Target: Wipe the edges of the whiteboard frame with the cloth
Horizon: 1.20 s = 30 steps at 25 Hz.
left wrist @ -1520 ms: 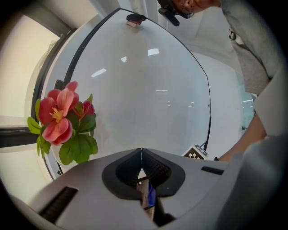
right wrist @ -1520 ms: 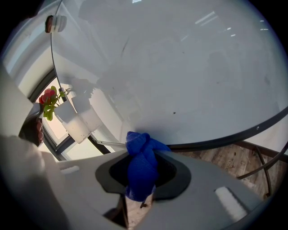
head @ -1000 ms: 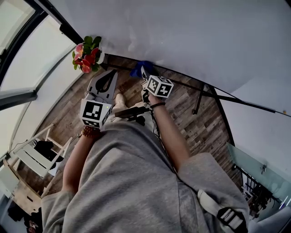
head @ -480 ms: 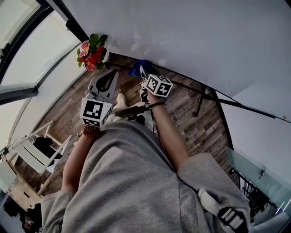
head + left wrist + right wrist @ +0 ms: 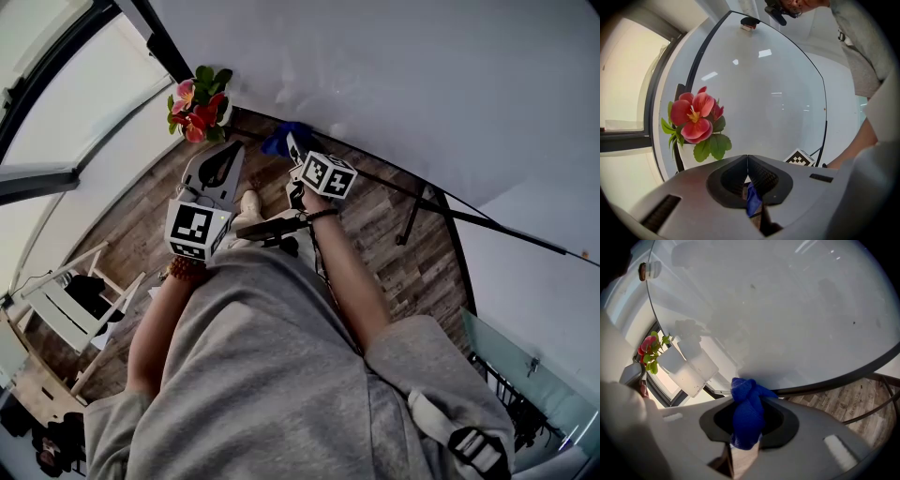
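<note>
— Jaws on the right gripper: what are they doing?

— They are clamping the cloth, a bunched blue wad. It is bulging out past the tips and trailing down behind them.

— Where is the cloth sitting?

— Its far end is lying against the dark frame along the bottom edge of the whiteboard, toward the board's left end. In the head view the right gripper is reaching far, and the cloth is showing at that edge, a little right of the flowers.

— And the left one?

— The left gripper is hanging to the left, apart from the cloth. Its jaws are meeting tip to tip, with nothing pinched at the tips. A sliver of blue is showing through the opening below them. It is looking like the cloth beyond, though I cannot tell for sure.

— What is it pointing at?

— It is aiming at the red and pink flowers and the whiteboard behind them. In the head view the left gripper is sitting nearer the person than the right one, just near of the flowers.

— Anything else around?

— A white pot is holding the flowers left of the cloth. Wooden floor is running under the board, and the person's grey clothing is filling the near part of the head view.
</note>
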Motion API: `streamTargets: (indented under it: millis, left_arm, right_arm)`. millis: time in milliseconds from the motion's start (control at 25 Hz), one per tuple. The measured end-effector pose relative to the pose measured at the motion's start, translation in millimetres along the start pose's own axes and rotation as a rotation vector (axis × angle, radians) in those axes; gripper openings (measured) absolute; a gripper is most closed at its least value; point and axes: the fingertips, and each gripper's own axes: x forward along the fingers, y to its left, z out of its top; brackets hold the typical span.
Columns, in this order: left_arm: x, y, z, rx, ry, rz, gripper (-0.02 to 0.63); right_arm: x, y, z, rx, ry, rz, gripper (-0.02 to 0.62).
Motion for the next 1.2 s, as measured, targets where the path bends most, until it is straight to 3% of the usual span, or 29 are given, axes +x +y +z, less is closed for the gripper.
streamTargets:
  millis: [360,1200]
  left_arm:
    - [-6,6,-2,-0.002,0.004,0.016,0.009]
    - [-31,39,-12,-0.032,0.002,0.107,0.009]
  right_arm:
    - [14,18,-5,-0.046,0.029,0.028,0.104]
    - [43,52,-11,-0.019,0.040,0.077,0.103]
